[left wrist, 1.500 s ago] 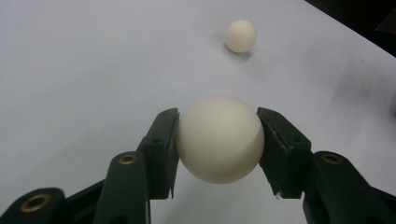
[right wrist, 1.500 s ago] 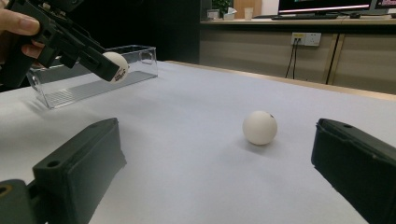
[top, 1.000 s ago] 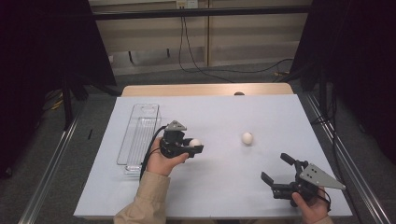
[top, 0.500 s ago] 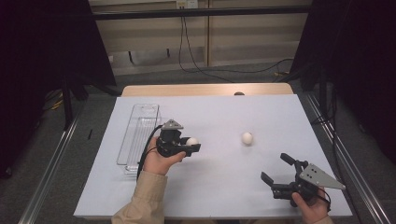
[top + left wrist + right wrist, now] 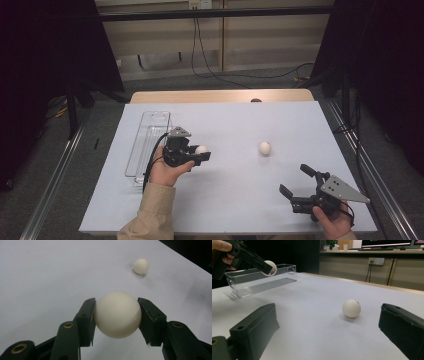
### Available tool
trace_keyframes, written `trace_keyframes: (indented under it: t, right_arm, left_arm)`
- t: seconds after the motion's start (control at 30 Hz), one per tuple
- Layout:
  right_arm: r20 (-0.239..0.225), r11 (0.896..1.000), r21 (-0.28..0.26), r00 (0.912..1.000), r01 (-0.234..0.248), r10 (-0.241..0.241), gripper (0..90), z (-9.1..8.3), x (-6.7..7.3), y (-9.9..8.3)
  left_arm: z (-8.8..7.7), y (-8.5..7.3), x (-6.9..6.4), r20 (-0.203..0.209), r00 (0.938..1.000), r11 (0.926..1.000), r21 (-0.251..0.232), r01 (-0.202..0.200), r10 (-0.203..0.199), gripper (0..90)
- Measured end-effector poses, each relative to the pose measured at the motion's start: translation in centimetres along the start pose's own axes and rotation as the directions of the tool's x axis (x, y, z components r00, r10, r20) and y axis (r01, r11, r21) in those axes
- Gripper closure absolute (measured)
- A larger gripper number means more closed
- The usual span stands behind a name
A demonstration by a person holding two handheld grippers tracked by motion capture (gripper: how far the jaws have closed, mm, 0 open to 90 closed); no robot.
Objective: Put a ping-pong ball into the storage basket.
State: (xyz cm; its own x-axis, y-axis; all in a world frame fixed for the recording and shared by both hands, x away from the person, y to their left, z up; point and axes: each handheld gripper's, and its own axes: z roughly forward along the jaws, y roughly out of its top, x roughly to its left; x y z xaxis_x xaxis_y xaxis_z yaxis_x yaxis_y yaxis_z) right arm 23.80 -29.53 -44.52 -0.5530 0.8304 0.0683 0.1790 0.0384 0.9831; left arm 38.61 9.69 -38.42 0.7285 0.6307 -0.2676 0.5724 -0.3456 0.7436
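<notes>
Held ball: small round cream-white ball [image 5: 117, 314] sits between the 2 black jaws of the left gripper [image 5: 196, 153], pads pressing on both its sides; lifted clear of the white tabletop [image 5: 230, 200].
Left gripper: clamped on the held ball, held in the person's left hand [image 5: 167, 171], just beside the long clear plastic tray [image 5: 142, 150] at the tabletop's left side.
Ball marking: dark print on the held ball, seen in the right gripper view; too small to read.
Second ball: another small cream-white ball [image 5: 264, 148] rests on the tabletop, right of the left gripper and well apart from it.
Right gripper: right gripper [image 5: 295, 182] near the front right corner, jaws spread wide, nothing between them; second ball lies ahead of it, apart.
</notes>
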Motion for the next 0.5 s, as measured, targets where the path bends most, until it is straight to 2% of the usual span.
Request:
trace_keyframes:
  t: [0.5]
  right_arm:
    - [-0.002, 1.0, -0.001, 1.0, -0.001, 0.001, 1.3, 0.01, 0.03, 0.0]
  left_arm:
    - [-0.57, -0.06, 0.59, -0.023, 0.9997, 1.0, -0.002, 0.005, -0.005, 51.0]
